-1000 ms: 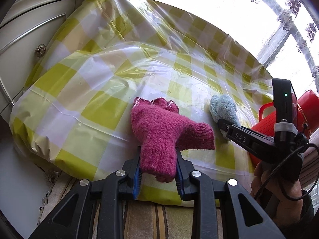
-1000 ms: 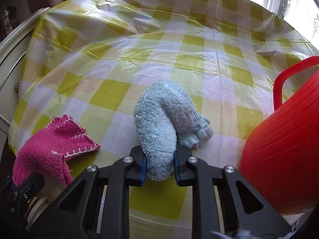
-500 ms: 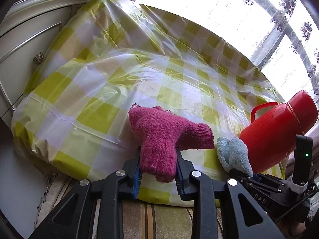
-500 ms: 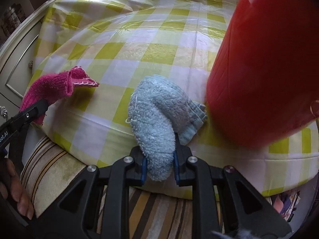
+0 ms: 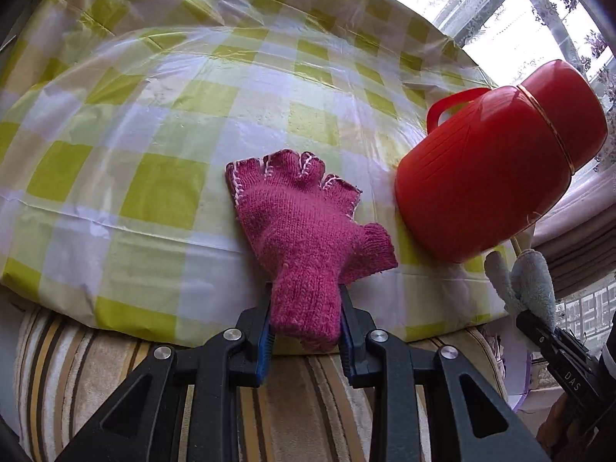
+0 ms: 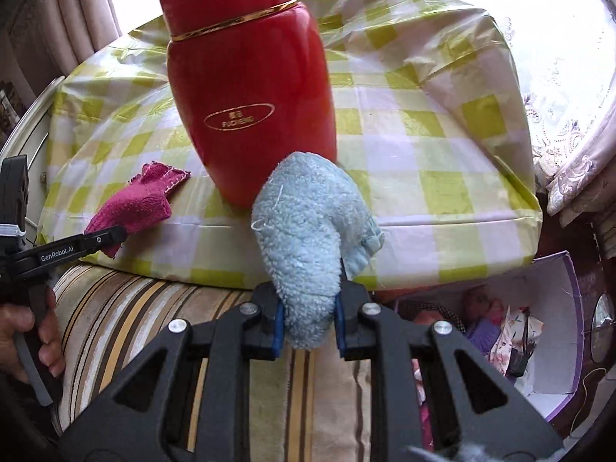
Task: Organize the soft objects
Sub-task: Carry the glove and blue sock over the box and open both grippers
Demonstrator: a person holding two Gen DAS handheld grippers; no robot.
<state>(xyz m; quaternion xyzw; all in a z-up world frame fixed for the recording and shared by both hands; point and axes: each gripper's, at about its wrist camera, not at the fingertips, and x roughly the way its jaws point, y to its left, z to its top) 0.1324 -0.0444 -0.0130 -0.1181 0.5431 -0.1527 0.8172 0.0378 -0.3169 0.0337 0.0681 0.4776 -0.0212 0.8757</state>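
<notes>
My left gripper [image 5: 305, 321] is shut on the cuff of a pink knitted fingerless glove [image 5: 304, 223], whose finger end lies out over the table's near edge. My right gripper [image 6: 310, 317] is shut on a fluffy light-blue sock [image 6: 308, 231], held off the table's front edge above striped fabric. The left wrist view catches the blue sock [image 5: 533, 285] at its far right, pinched in the right gripper [image 5: 539, 327]. In the right wrist view the pink glove [image 6: 140, 200] sits at the left, clamped by the left gripper [image 6: 109, 236].
A red thermos flask [image 6: 246, 88] stands on the table with the yellow-checked plastic cloth [image 6: 423, 146]; the flask [image 5: 496, 165] is right of the glove. Striped upholstery [image 6: 146, 308] lies below the table edge. An open purple-edged box [image 6: 554, 331] with mixed items sits low right.
Both grippers have swung rightward along the table's front edge with their items. The right one moved further, carrying the blue sock past the red flask and off the table edge.
</notes>
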